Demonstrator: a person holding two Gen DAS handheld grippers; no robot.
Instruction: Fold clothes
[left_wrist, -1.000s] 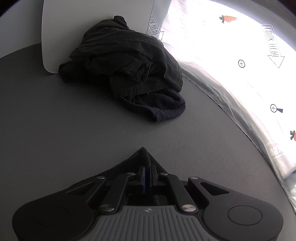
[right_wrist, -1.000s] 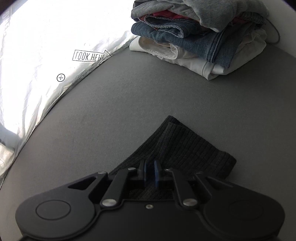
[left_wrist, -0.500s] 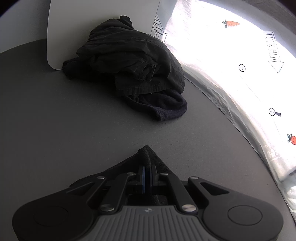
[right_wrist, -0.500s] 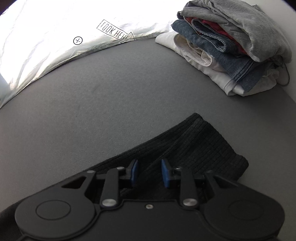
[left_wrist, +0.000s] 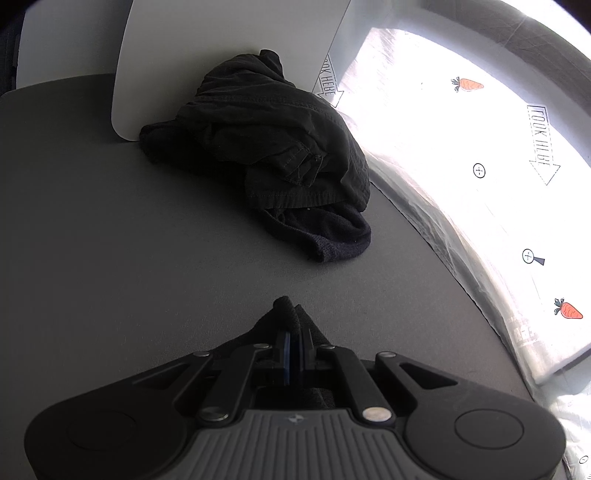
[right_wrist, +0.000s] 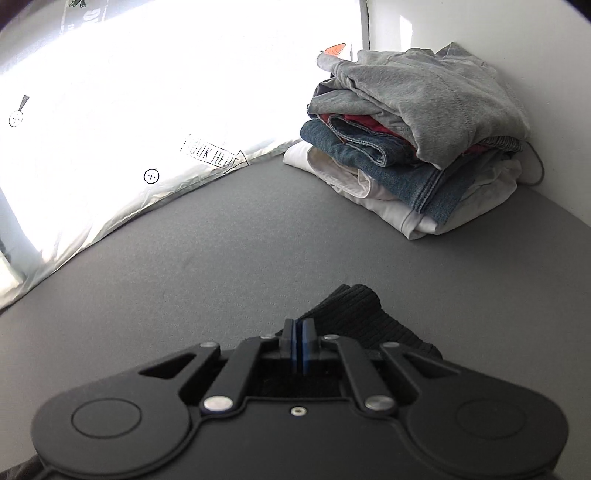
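My left gripper (left_wrist: 294, 338) is shut on a corner of a black ribbed garment (left_wrist: 286, 310) low over the grey table. A heap of unfolded black clothes (left_wrist: 273, 147) lies ahead of it against a white board. My right gripper (right_wrist: 298, 332) has its blue pads pressed together; the black ribbed garment (right_wrist: 354, 314) bunches just ahead and to the right of the pads, and whether cloth sits between them is not clear. A stack of folded clothes (right_wrist: 417, 140), grey on top, denim and white below, stands at the far right.
The grey table (right_wrist: 258, 236) runs to a bright white plastic sheet (right_wrist: 147, 110) printed with arrows and carrots, which also shows in the left wrist view (left_wrist: 461, 155). A white board (left_wrist: 221, 55) stands behind the black heap. A white wall (right_wrist: 480, 29) backs the folded stack.
My right gripper was shut, opened half a second ago, and has closed again; it swung left so the folded stack sits farther right. My left gripper stayed shut and drifted slightly.
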